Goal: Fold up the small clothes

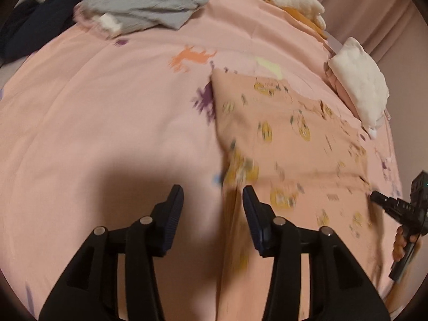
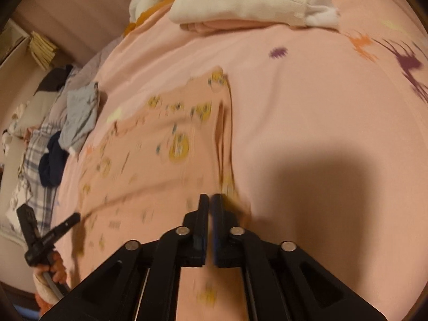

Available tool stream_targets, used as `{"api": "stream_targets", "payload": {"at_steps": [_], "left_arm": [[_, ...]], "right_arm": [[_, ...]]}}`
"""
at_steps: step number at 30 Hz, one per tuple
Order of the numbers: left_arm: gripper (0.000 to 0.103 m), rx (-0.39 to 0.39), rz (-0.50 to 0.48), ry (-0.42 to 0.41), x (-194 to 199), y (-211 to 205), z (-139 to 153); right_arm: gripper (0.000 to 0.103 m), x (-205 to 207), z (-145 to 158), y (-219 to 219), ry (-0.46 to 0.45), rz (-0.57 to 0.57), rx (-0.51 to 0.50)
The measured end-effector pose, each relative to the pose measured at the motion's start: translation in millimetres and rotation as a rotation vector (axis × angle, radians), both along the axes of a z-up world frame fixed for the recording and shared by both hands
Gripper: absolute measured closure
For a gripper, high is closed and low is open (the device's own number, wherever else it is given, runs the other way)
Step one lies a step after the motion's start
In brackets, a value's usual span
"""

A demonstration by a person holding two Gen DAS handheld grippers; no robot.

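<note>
One small peach garment [image 1: 289, 144] printed with yellow rounds lies flat on the pink bedspread [image 1: 107, 120], filling the centre right of the left wrist view and the centre left of the right wrist view. The left gripper [image 1: 214, 200] sits at the bottom of its frame with its two fingers apart over the garment's near left edge, nothing between them. The right gripper [image 2: 210, 203] has its two fingers nearly together at the garment's near right edge; motion blur makes it hard to tell, but cloth seems pinched between them. In the upper right lies one folded stack with a white piece [image 1: 361, 80] on top. In the upper left lie one grey garment [image 1: 144, 2] and one dark navy garment [image 1: 34, 18].
</note>
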State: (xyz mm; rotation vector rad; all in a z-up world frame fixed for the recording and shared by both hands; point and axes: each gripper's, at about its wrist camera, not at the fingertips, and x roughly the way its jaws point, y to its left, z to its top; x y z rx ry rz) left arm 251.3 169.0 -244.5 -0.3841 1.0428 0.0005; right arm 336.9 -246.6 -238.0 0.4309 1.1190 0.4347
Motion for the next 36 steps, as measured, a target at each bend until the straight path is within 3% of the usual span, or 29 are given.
{"api": "stream_targets", "payload": {"at_steps": [1, 3, 7, 11, 15, 22, 25, 27, 30, 36], "left_arm": [[0.057, -0.001, -0.001, 0.002, -8.2, -1.8, 2.9], [0.057, 0.037, -0.009, -0.015, -38.9, -5.1, 12.6], [0.055, 0.143, -0.014, -0.066, -82.1, -18.8, 25.7], [0.047, 0.211, -0.045, -0.115, -116.7, -38.3, 32.7], [0.033, 0.233, -0.061, -0.133, -134.0, -50.7, 31.2], [0.027, 0.198, -0.068, -0.095, -161.4, -63.1, 15.4], [0.026, 0.141, -0.052, -0.008, -169.5, -57.5, -3.8], [0.026, 0.003, -0.023, 0.065, -176.1, -46.5, -21.0], [0.026, -0.113, 0.011, 0.038, -191.6, -35.9, -23.5], [0.019, -0.302, -0.052, 0.074, -211.0, -43.6, -26.7]], "right_arm": [[0.065, -12.2, 4.1, -3.8, 0.004, 0.005, 0.006], [0.037, -42.2, 11.5, -14.4, -0.011, 0.002, 0.031], [0.036, -89.7, 16.8, -26.9, -0.023, 0.001, 0.047], [0.036, -122.1, 17.3, -33.7, -0.03, -0.008, 0.009], [0.036, -142.0, 9.0, -42.6, 0.005, -0.024, 0.036], [0.036, -179.2, -6.9, -55.2, 0.05, -0.054, 0.085], [0.035, -190.1, -13.1, -57.6, 0.064, -0.048, 0.115], [0.035, -196.2, -18.0, -59.8, 0.07, -0.064, 0.148], [0.035, -205.7, -25.8, -62.7, 0.093, -0.092, 0.225], [0.035, -215.7, -32.2, -47.5, 0.112, -0.086, 0.308]]}}
